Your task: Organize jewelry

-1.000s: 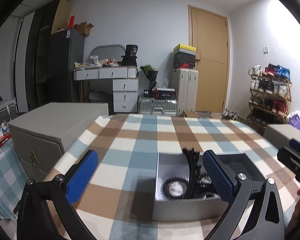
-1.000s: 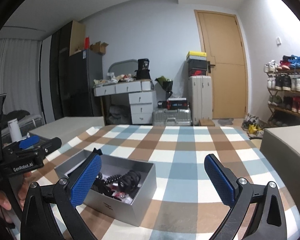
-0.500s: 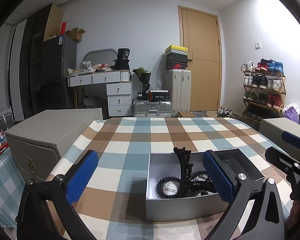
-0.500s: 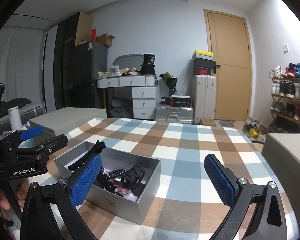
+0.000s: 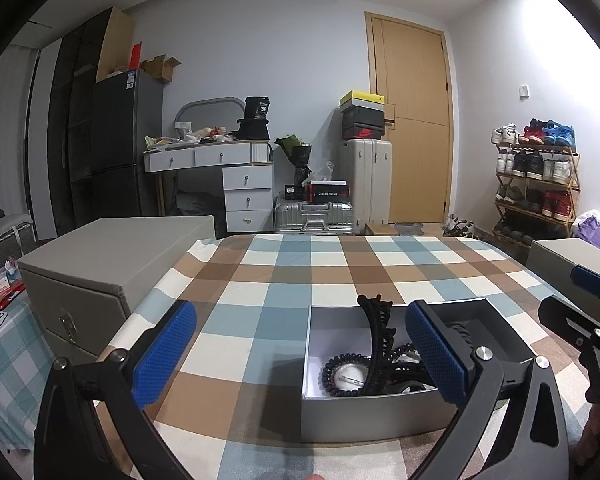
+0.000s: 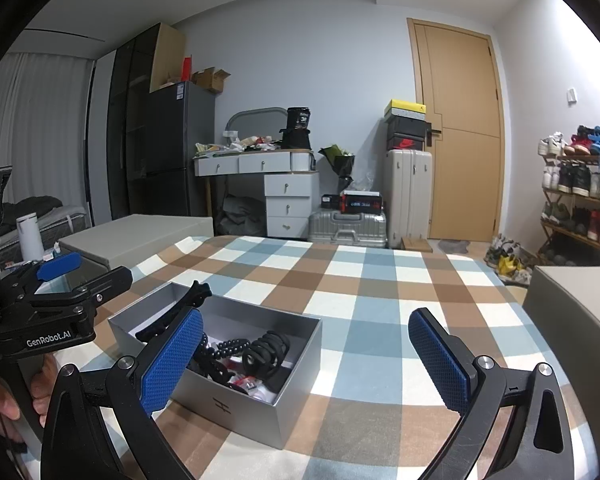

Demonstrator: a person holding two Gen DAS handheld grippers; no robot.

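From my left wrist camera, my left gripper (image 5: 300,352) hangs with its blue-padded fingers spread wide, gripping nothing, above the table covered in a blue, brown and white checked cloth (image 5: 292,280). The open silver-grey rectangular cardboard box (image 5: 376,416) sits on the cloth, low and a little right of centre, partly behind my right-hand finger. Inside it a long black toothed hair claw (image 5: 376,340) stands on end, leaning against the box's far wall and poking above the rim, with a black beaded bracelet (image 5: 346,372) lying coiled just beside its foot. My right gripper (image 5: 580,312) shows at the right edge (only partly in frame).

From my right wrist camera, my right gripper (image 6: 304,352) is likewise spread wide and empty. The box (image 6: 236,404) lies low and left, its near corner toward me; the hair claw (image 6: 176,312) slants over the left rim, and a black spiral hair tie (image 6: 268,352) rests among the beads. My left hand (image 6: 4,400) grips the other tool at the far left.
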